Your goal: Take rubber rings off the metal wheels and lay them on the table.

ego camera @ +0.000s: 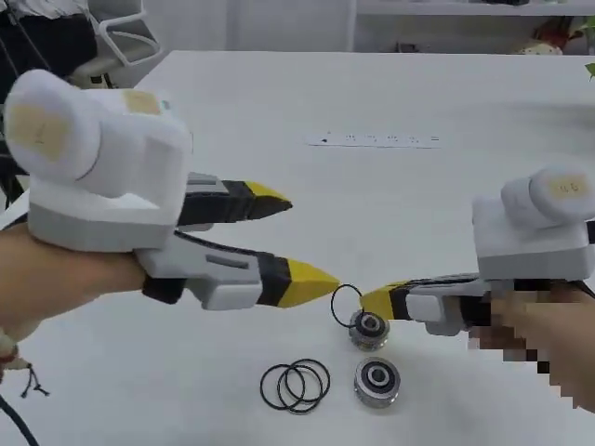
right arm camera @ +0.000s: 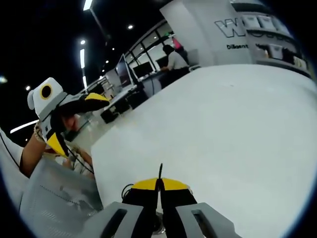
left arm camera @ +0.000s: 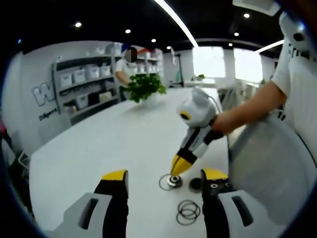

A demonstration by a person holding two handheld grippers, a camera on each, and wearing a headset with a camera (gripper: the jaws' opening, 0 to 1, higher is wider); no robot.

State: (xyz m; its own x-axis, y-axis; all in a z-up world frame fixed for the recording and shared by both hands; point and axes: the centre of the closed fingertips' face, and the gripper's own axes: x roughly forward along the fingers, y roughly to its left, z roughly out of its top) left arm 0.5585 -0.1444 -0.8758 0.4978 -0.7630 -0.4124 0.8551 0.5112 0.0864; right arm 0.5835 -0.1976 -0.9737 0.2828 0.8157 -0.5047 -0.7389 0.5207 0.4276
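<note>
Left tongs (ego camera: 311, 240) agape; ring (ego camera: 334, 303) between right tongs (ego camera: 369, 300)

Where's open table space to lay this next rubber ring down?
Bare table lies between the power strip and far wheel; also left of the ring pile. Crowded: near wheel, right tongs gripping a rubber ring.

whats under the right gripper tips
A metal wheel sits on the table below the right gripper, which pinches a rubber ring. The wheel's far side is covered by the tips.
</note>
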